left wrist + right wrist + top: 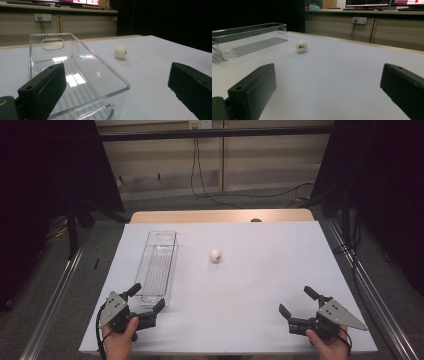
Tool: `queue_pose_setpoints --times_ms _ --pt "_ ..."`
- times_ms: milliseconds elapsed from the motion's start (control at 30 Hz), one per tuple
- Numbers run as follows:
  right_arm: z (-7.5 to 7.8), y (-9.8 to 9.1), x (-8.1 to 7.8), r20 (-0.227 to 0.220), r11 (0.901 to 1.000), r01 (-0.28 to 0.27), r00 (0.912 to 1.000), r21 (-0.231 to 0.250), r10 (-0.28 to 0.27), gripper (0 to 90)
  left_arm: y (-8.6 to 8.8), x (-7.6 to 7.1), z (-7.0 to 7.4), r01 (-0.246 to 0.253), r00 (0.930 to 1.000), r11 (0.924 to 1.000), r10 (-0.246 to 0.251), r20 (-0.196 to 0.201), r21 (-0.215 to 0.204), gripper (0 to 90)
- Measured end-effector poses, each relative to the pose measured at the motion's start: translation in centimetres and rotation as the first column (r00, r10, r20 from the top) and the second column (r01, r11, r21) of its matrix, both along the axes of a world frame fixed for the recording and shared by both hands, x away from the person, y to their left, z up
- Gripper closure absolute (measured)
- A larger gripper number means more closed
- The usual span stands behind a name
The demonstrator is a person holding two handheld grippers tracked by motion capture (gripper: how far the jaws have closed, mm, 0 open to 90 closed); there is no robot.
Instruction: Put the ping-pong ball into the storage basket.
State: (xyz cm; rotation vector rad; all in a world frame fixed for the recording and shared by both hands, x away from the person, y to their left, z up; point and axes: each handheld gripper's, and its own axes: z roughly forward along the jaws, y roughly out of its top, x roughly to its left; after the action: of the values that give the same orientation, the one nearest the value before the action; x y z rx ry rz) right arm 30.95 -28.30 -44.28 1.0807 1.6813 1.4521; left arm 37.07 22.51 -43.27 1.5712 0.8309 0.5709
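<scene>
High view: white table; clear plastic bin lies lengthwise at left, small white ball right of it, apart. Left gripper at bin's near end, jaws spread; right gripper at near right, jaws spread.
Left gripper view: bin just ahead, ball beyond on the table.
Right gripper view: ball ahead, printed mark showing; bin far left

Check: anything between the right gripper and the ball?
Nothing visible. Bare white table lies between the open right gripper and the ball. The clear bin sits off to the ball's left.
</scene>
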Motion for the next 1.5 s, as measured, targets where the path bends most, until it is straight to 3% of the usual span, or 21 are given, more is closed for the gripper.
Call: queue_pose_setpoints --times_ms 200,233,633,1200,1500 --pt "0.0 0.1 0.0 0.006 1.0 -0.005 1.0 0.001 0.005 0.0 -0.1 0.0 0.1 -0.002 1.0 1.0 0.003 0.004 -0.006 1.8" --pt "0.0 0.1 0.0 0.006 1.0 -0.005 1.0 0.001 0.005 0.0 0.0 0.0 0.1 0.005 1.0 0.9999 -0.005 0.005 0.016 1.8" --pt "0.1 0.1 0.0 0.006 1.0 -0.004 1.0 0.004 0.004 0.1 -0.5 0.0 0.5 0.024 0.9997 0.9997 -0.024 0.002 -0.004 1.3" --pt "0.1 0.1 0.1 0.01 0.9997 -0.022 0.9997 -0.003 0.022 0.2 -2.5 0.0 1.2 0.035 0.999 0.9992 -0.035 -0.026 -0.022 1.2" --pt "0.1 0.0 0.1 0.013 0.9998 -0.021 0.9997 0.001 0.021 0.2 -3.7 -0.2 1.3 0.065 0.9973 0.9975 -0.066 -0.033 -0.028 1.3"
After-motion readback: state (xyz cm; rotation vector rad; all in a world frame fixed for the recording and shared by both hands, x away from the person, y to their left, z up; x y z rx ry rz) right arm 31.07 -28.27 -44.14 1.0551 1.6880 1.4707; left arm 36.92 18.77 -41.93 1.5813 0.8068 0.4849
